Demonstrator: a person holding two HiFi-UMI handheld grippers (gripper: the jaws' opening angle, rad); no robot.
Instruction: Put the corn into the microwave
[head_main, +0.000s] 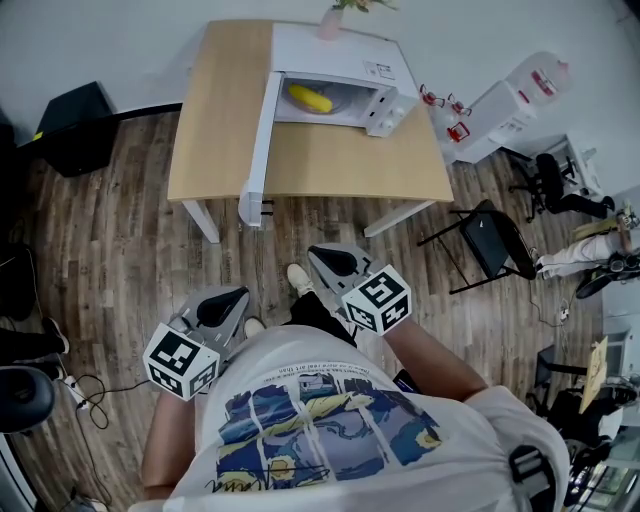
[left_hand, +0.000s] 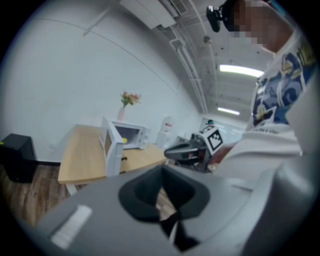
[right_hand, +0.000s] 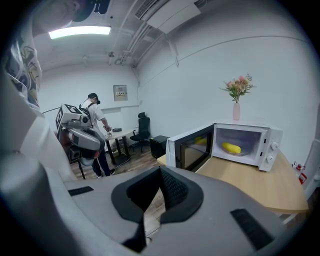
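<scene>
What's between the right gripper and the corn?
In the head view, only wooden floor and bare tabletop lie between the right gripper and the corn inside the microwave.

Corn (head_main: 310, 98): one yellow cob, lying on its side inside the microwave (head_main: 340, 50), on the cavity floor, left of centre in the head view. Its long axis runs roughly across the opening.

Microwave: white box, upright, at the back of the light wooden desk (head_main: 220, 120), with the control panel on the right of the front. Its door (head_main: 258, 150) is hinged on the left and swung fully open, out over the desk toward the front edge. The right gripper view shows the cob's reflection in the door's dark window.
</scene>
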